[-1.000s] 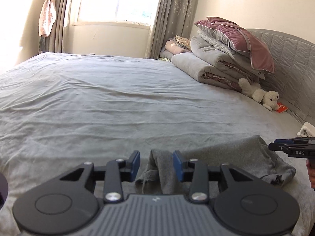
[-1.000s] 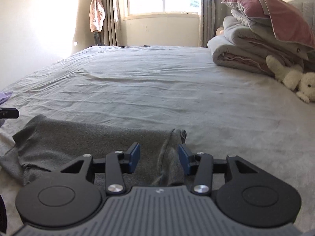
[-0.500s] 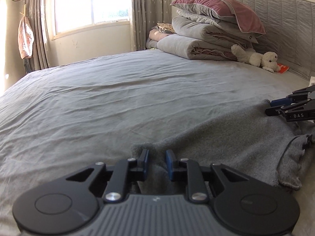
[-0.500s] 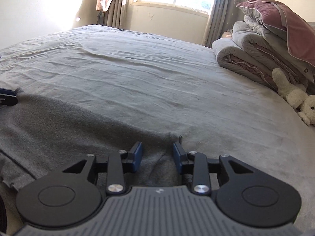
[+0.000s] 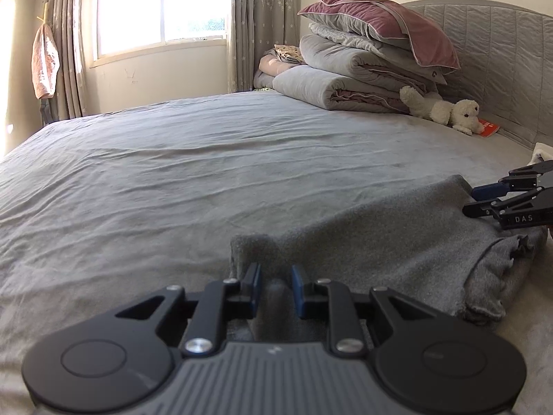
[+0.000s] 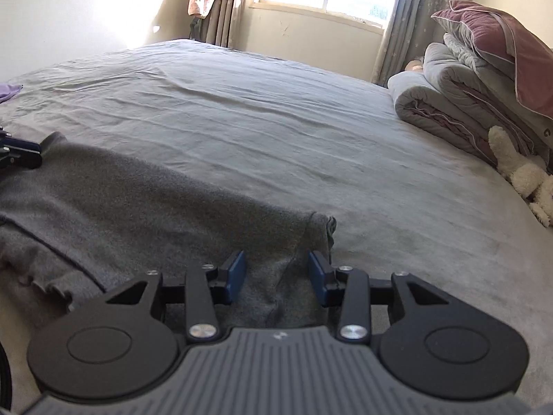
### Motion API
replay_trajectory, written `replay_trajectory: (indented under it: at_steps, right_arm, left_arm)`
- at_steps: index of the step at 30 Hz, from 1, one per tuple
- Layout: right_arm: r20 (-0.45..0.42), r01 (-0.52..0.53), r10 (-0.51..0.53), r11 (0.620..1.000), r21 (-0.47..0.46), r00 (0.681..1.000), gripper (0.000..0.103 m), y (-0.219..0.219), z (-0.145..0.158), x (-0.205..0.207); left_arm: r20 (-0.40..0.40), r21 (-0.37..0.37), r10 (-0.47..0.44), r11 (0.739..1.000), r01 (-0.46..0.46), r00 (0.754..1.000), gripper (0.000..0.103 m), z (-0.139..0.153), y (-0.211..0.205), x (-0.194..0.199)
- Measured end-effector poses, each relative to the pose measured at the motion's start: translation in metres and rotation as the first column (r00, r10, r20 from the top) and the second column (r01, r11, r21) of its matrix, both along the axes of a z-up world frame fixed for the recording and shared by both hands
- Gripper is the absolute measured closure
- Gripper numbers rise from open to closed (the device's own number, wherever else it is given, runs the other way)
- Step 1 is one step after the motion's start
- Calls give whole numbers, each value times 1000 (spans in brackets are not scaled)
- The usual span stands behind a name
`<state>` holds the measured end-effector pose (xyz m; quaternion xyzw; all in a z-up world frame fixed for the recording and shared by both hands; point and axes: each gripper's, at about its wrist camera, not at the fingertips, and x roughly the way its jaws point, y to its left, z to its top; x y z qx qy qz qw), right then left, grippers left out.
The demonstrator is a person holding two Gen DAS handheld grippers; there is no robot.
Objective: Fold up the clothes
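We see a grey garment (image 5: 397, 252) lying flat at the near edge of the wrinkled grey bed (image 5: 207, 180). Our left gripper (image 5: 274, 285) and right gripper (image 6: 276, 273) both gape over its corners. Far right: folded quilts (image 5: 352, 76), plush dog (image 5: 446, 110); window (image 5: 159, 7) beyond.

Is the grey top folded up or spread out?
Folded over, not yet tidy: the grey top lies doubled on the bed, its frilly hem bunched underneath.
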<state>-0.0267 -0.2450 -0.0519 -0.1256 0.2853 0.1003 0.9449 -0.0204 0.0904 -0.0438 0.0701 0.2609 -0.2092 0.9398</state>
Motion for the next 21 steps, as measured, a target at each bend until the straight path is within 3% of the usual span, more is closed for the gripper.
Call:
replay_trajectory:
  at_steps: [4,11,16,21]
  right_arm:
    - [-13,30,-30,999,31,999,61,-13,5,-6]
    - [23,56,-58,995,76,998,58,-14,19,-22]
    - [41,34,-41,989,144,998,58,-3,30,-27]
    - [35,4,-10,984,178,999,58,15,34,-29]
  left_arm:
    - [-13,15,7,1000,-7,1000,80,-1,10,-8]
    - [-109,-78,87,992,-95,990,62,9,39,-16]
    - [-245,-171,117,972,-161,962,56,9,55,-13]
    - [-384,-289,103,930,-225,918,55,5,69,-6]
